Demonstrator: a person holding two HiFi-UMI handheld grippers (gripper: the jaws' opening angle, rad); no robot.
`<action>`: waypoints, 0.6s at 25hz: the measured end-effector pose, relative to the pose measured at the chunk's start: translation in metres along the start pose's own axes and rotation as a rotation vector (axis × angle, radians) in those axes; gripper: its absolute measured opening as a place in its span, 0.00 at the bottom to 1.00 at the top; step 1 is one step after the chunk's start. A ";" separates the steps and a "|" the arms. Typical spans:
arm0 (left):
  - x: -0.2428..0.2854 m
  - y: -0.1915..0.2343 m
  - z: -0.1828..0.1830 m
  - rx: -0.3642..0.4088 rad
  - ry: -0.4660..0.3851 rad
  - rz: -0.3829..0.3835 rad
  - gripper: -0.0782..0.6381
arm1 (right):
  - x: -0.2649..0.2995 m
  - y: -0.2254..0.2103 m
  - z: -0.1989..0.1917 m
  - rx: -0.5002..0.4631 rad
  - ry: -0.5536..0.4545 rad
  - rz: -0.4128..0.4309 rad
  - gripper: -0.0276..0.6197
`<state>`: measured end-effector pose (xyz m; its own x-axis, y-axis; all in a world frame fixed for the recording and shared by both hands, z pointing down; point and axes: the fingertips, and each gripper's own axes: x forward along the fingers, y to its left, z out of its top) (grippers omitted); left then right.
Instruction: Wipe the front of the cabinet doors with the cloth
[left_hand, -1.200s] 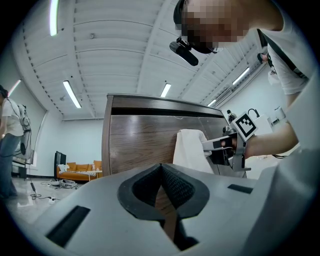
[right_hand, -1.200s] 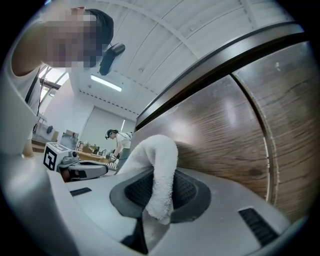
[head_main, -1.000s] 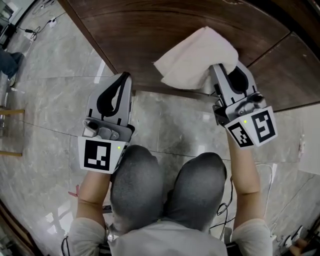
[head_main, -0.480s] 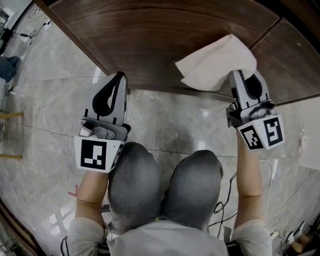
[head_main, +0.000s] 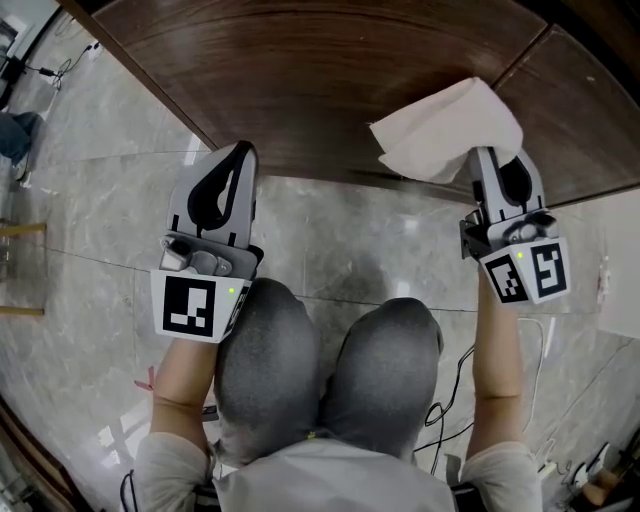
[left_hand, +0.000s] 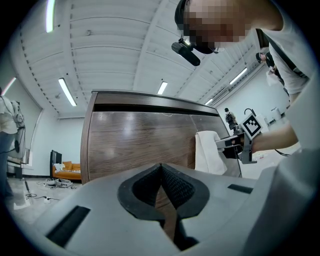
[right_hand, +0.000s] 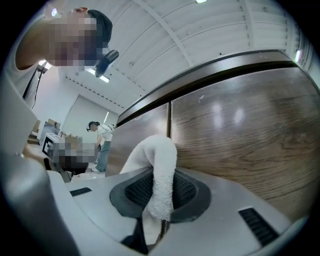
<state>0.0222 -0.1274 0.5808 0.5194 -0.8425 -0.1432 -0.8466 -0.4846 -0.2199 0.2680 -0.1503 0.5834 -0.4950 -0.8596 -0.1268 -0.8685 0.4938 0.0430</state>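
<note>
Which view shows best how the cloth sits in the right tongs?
The right gripper view: the cloth is pinched between the shut right tongs, arching above them. The head view shows its spread by the cabinet door but hides the pinch; the left gripper view shows it small, from the side.

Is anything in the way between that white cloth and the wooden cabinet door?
Nothing visible. The right gripper is shut on the cloth, and the cloth appears to lie right against the front of the cabinet door.
</note>
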 end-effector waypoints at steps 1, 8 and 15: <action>-0.001 -0.001 0.000 -0.002 0.002 -0.001 0.13 | -0.003 0.002 0.002 -0.008 -0.001 -0.002 0.17; -0.029 0.033 -0.023 -0.011 0.049 0.041 0.13 | 0.014 0.058 0.003 -0.042 -0.013 0.083 0.17; -0.051 0.064 -0.018 0.006 0.057 0.088 0.13 | 0.074 0.136 -0.024 0.051 0.016 0.284 0.17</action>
<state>-0.0604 -0.1201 0.5914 0.4352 -0.8939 -0.1070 -0.8881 -0.4067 -0.2144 0.1128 -0.1498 0.6034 -0.7190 -0.6877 -0.1008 -0.6928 0.7207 0.0246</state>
